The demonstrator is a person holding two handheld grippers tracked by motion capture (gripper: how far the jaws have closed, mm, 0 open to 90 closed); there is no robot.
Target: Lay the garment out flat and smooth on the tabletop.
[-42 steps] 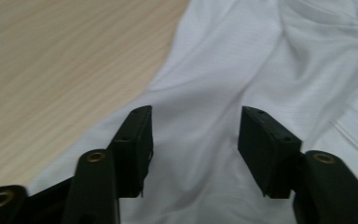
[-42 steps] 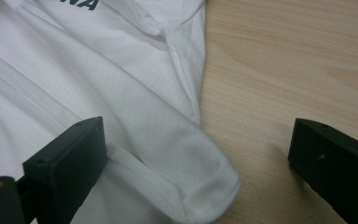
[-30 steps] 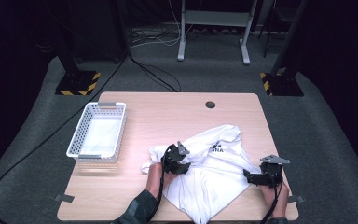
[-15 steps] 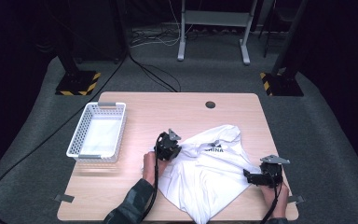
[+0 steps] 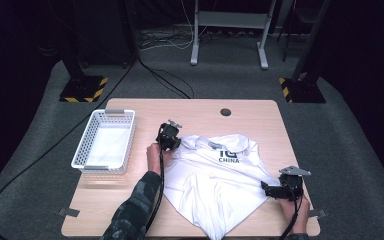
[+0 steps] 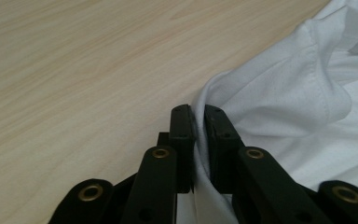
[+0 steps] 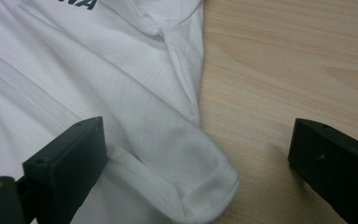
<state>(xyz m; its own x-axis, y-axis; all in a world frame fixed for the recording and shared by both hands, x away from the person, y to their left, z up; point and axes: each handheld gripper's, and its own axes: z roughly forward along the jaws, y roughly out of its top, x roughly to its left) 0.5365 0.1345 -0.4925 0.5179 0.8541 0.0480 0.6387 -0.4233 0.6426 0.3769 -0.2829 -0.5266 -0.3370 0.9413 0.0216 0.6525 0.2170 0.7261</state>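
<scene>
**Kid:** What is the person doing?

**Helper:** I think they are laying a white shirt (image 5: pixel 220 175) out flat on the table (image 5: pixel 260 112), maybe so they can fold it. The shirt lies on the near half of the table, with dark letters facing up.

**Kid:** What does the left gripper (image 6: pixel 198 122) do?

**Helper:** Its two black jaws are pinched tight on a fold of the shirt's edge, at the far left side of the shirt.

**Kid:** And the right gripper (image 7: pixel 205 163)?

**Helper:** Its jaws are wide apart and hold nothing. A sleeve (image 7: pixel 191 186) of the shirt lies right between them.

**Kid:** What comes next?

**Helper:** My guess is the right one should close on that sleeve. Then both can pull gently so the shirt gets smooth. The white basket (image 5: pixel 105 142) sits off to the left.
</scene>
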